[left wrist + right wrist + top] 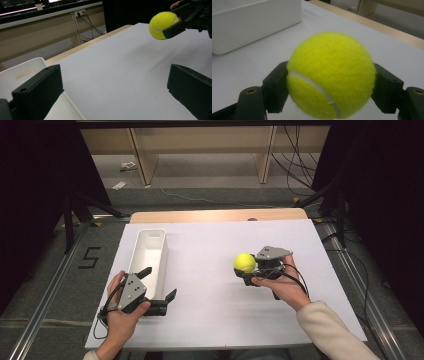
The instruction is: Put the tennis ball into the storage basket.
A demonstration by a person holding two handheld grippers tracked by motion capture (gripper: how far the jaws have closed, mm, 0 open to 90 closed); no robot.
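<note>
Right gripper (248,272) clamped on tennis ball (244,262), held off the table sheet (210,255) — its own view shows the seam (312,83) — left gripper (157,287) gaping beside white bin (150,252).

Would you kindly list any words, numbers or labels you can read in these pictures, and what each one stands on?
"5": a dark figure marked on the grey floor, left of the table.
The tennis ball in the right gripper shows a white seam but no readable print.
The white bin bears none.
</note>
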